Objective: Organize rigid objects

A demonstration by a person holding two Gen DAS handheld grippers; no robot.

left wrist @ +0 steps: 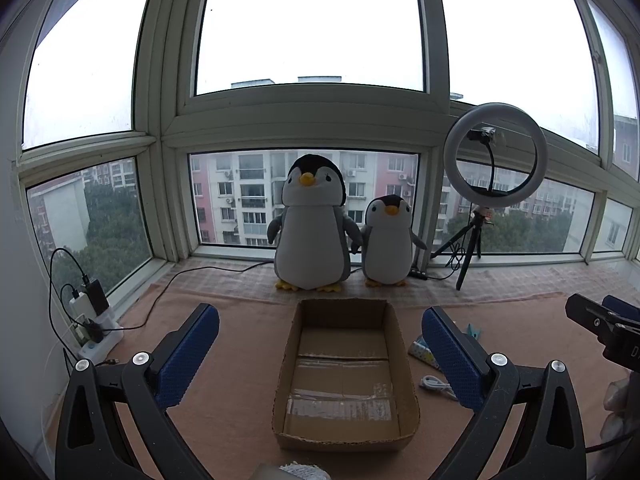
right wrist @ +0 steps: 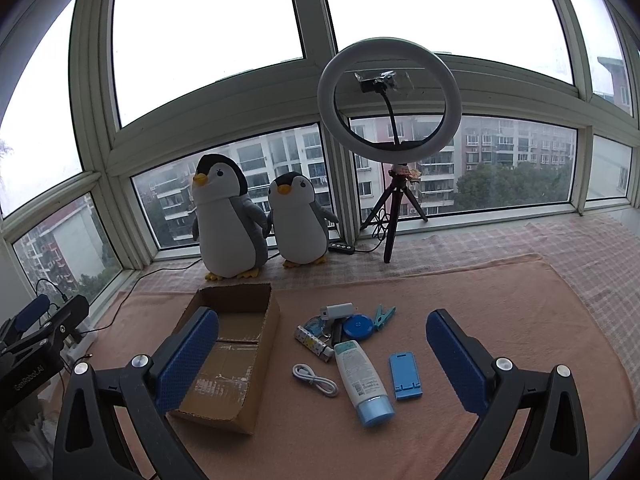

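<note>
Left gripper [left wrist: 320, 356] held level, jaws spread wide, nothing clamped between blue pads [left wrist: 188, 356]. Right gripper [right wrist: 322, 360] likewise held level, jaws spread wide, pads [right wrist: 456, 360] bare. Both raised off surface, pointed forward, side by side. Right gripper's black body seen at right edge of left wrist view; left gripper's body seen at left edge of right wrist view. Hands not clearly seen.

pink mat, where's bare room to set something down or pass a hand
Free: the wide stretch of pink mat right of the blue phone stand, and the near strip in front of the lotion tube. The cardboard box is empty inside. Crowded: the cluster between box and stand, with white cable, blue round case and clothespin.
</note>
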